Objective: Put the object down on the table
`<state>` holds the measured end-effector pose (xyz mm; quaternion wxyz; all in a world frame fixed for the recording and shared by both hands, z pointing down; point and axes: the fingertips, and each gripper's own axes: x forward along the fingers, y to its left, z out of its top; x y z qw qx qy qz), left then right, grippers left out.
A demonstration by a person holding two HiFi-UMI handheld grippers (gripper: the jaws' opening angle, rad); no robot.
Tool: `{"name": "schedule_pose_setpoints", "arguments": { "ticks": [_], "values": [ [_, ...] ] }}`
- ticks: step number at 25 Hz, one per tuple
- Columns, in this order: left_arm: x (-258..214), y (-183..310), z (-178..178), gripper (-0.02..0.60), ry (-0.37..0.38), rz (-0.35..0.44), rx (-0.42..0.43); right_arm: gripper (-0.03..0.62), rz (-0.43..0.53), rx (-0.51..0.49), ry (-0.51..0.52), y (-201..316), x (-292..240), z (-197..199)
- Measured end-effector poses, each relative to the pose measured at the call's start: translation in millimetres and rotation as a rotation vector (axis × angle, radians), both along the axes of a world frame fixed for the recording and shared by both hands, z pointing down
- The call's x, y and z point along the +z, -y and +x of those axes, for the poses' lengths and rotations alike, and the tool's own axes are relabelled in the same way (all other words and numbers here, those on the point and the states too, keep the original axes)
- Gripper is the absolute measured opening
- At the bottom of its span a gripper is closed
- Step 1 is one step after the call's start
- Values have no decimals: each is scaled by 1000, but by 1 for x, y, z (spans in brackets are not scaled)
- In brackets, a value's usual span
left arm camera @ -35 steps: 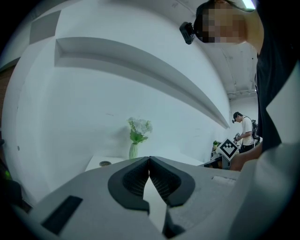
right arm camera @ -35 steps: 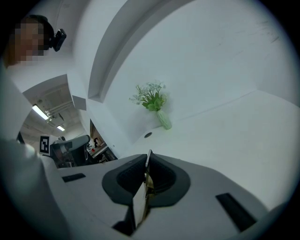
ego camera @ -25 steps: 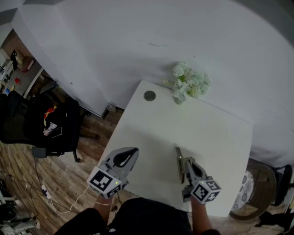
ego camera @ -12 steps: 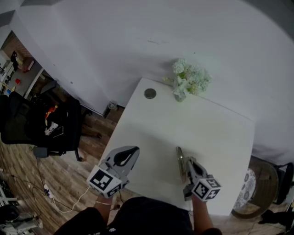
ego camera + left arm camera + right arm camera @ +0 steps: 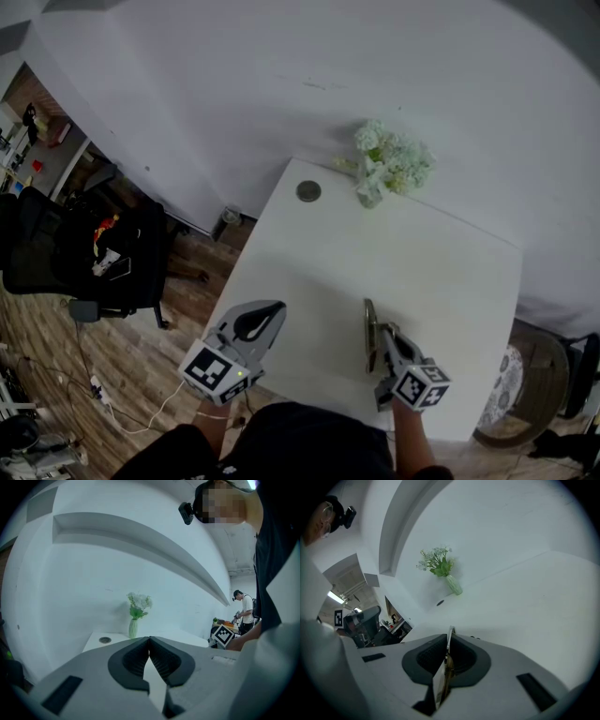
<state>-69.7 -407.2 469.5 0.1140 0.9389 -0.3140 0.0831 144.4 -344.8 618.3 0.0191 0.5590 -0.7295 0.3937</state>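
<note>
Flat thin object (image 5: 449, 639) stands on its edge between the jaws of the right gripper (image 5: 379, 341), which are closed on it, low over the table (image 5: 441, 262). Whether it touches, I cannot tell. Beside it, the left gripper (image 5: 268, 313) has its jaws together, empty. I judge that lowering is nearly finished and the release remains.

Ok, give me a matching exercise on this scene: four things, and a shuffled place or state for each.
Things:
1 left gripper
2 right gripper
3 vase of flowers
4 round disc

Places or states:
A clamped on a thin flat object
B flat, near the table's far left corner
C shut, nothing between the jaws
D upright at the table's far edge

Pairs: 1-C, 2-A, 3-D, 4-B.
</note>
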Motion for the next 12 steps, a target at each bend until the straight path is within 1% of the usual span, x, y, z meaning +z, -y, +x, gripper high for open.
{"name": "schedule_pose_setpoints", "arguments": {
  "ticks": [6, 12],
  "values": [
    [1, 0, -2, -2, 3, -4, -5, 18, 0, 2, -7, 2, 1, 3],
    [1, -3, -4, -2, -1, -1, -4, 42, -8, -15, -89, 0, 2, 3]
  ]
}}
